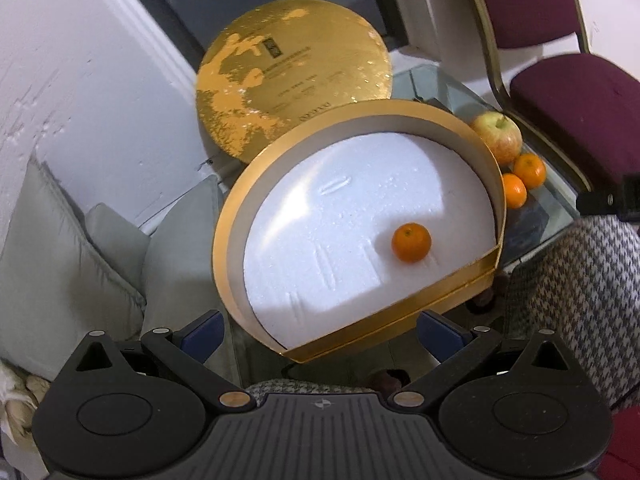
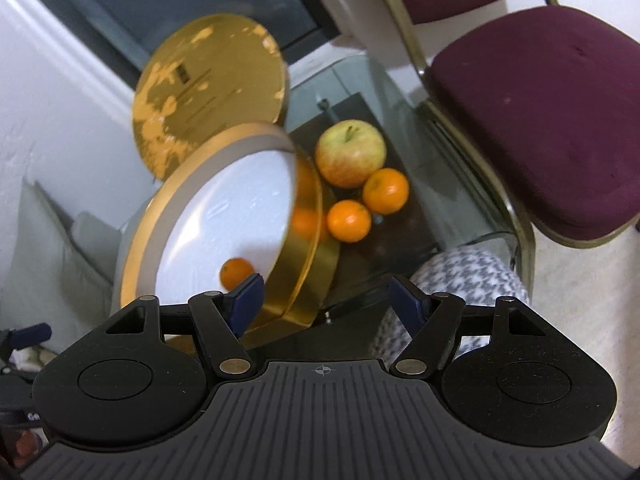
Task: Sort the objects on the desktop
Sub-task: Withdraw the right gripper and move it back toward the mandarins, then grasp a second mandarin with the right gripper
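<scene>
On the glass table: we see a round gold box (image 1: 236, 216) with a white foam floor, its gold lid (image 1: 288, 72) propped upright behind it against the wall.
Sorted so far: one orange (image 1: 411, 241) lies inside the box, on the foam near the flat front wall.
Left to sort: an apple (image 2: 350, 153) and two more oranges (image 2: 386, 191) (image 2: 348, 221) sit together on the table, just beside the box's right wall and outside it.
Progress: we judge the job early, with one fruit of four in the box and three to go; we take it the lid goes on last, though nothing here confirms that.
Left gripper (image 1: 320, 330): we hold it spread wide and empty, above the near rim of the box and touching nothing.
Right gripper (image 2: 326, 294): spread as well, with nothing between the blue pads (image 2: 248, 292); it hangs over the box's right front corner, facing the loose fruit.
Likely next: we would guess the right gripper goes for the nearer orange on the table, since it lies closest to that side.
Blur: the right wrist view is smeared, so fine detail of the box rim there is hard to tell.
Around us: a maroon chair (image 2: 532, 120) stands past the table, and grey cushions (image 1: 72, 264) lie at the left.
</scene>
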Tool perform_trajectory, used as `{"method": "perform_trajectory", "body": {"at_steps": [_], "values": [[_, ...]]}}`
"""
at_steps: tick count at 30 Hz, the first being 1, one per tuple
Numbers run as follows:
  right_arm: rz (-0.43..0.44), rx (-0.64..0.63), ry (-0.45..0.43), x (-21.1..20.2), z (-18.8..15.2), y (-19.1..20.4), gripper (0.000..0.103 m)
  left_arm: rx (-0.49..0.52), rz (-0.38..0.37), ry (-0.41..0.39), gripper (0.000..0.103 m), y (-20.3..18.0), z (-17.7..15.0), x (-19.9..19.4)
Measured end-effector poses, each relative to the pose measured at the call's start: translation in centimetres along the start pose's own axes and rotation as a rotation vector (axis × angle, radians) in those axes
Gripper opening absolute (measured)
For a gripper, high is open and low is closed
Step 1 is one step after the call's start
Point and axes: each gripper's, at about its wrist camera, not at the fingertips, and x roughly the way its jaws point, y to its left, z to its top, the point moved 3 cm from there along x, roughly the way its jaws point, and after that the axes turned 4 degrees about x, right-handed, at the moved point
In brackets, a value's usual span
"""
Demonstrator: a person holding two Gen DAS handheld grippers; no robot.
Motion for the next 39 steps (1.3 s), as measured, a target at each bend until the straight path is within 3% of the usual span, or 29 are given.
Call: {"method": "perform_trajectory", "body": {"at_steps": [14, 22, 27, 34, 39], "values": [[-0.020, 0.111, -0.003, 1.6, 0.4, -4.2, 0.075, 0.138, 0.041, 0.044, 0.102, -1.6, 1.8, 0.3], [-0.025, 0.132, 0.009, 3.6, 0.9, -5.1, 0.075, 0.201, 0.026, 0.039, 0.102, -2.9, 2.8, 1.0], [-0.024, 0.114, 0.001, 4.6, 2.1, -4.6, 0.073, 0.142, 0.011, 0.011, 0.102, -2.8, 3.5, 2.4], [-0.065, 0.036, 0.008, 7.4, 4.8, -3.9, 0.058, 0.025, -0.048, 0.057, 0.102, -2.1, 3.6, 4.7], [-0.093, 0.052, 0.033, 9.9, 6.3, -4.2, 0.057, -0.046, -0.052, 0.109, 0.102, -0.8, 3.2, 6.6]]}}
